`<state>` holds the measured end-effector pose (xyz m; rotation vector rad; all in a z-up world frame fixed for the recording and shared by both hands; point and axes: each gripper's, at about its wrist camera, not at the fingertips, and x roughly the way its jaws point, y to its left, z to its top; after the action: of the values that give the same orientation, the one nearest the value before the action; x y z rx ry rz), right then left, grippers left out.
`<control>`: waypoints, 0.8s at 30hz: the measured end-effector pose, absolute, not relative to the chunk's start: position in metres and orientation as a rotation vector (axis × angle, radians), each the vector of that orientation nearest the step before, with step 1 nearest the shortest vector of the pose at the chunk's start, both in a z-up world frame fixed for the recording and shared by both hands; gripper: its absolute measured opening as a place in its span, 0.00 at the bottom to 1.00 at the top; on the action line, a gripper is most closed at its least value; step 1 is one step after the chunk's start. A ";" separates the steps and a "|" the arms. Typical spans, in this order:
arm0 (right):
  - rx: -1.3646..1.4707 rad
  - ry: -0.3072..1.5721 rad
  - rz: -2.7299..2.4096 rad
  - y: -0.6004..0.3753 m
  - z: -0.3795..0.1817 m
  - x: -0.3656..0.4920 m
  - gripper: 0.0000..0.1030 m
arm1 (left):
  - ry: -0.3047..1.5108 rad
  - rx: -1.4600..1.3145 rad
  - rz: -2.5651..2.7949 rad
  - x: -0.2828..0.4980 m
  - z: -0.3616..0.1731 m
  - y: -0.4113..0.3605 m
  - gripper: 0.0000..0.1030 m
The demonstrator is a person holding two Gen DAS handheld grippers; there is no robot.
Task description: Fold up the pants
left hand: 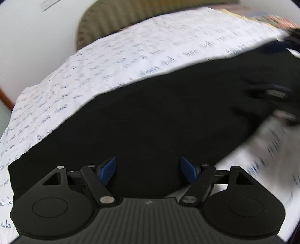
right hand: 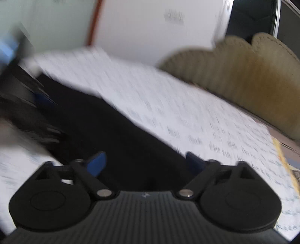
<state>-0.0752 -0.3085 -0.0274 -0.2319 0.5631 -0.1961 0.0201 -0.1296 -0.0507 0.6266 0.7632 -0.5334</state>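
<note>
Black pants [left hand: 150, 116] lie flat on a white sheet with blue script print [left hand: 121, 52]. In the left wrist view they run from lower left to upper right. My left gripper [left hand: 148, 169] is open, its blue pads over the near edge of the pants, holding nothing. The right gripper shows blurred at the right edge [left hand: 277, 101] of that view, over the pants. In the right wrist view the pants [right hand: 112, 127] run diagonally. My right gripper [right hand: 146, 164] is open above them. The left gripper [right hand: 16, 90] shows blurred at the left.
An olive ribbed headboard or cushion [left hand: 116, 16] stands behind the bed, also in the right wrist view [right hand: 243, 75]. A white wall [right hand: 150, 28] and a reddish-brown trim strip [right hand: 94, 22] are beyond. A yellow patterned edge [right hand: 285, 161] borders the sheet at right.
</note>
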 end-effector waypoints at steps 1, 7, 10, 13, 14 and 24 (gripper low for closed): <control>-0.206 0.585 -0.190 -0.306 -0.035 -0.063 0.82 | 0.738 0.650 -0.539 0.012 -0.050 -0.129 0.73; -0.238 0.683 -0.071 -0.298 -0.044 -0.084 0.86 | 0.675 0.556 -0.525 0.015 -0.023 -0.127 0.73; -0.117 0.607 -0.128 -0.325 -0.032 -0.117 0.98 | 0.663 0.479 -0.477 0.033 -0.019 -0.136 0.74; 0.116 0.500 -0.301 -0.379 -0.034 -0.154 0.98 | 0.625 0.465 -0.413 0.038 -0.031 -0.147 0.74; 0.214 0.474 -0.375 -0.400 -0.038 -0.167 0.98 | 0.594 0.485 -0.372 0.035 -0.037 -0.151 0.74; 0.777 0.321 -0.596 -0.525 -0.095 -0.231 0.82 | 0.565 0.479 -0.305 0.025 -0.051 -0.148 0.74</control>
<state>-0.2307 -0.5252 -0.0946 0.7767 0.3206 -0.5960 0.0249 -0.1479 -0.0509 0.4788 0.5648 -0.3054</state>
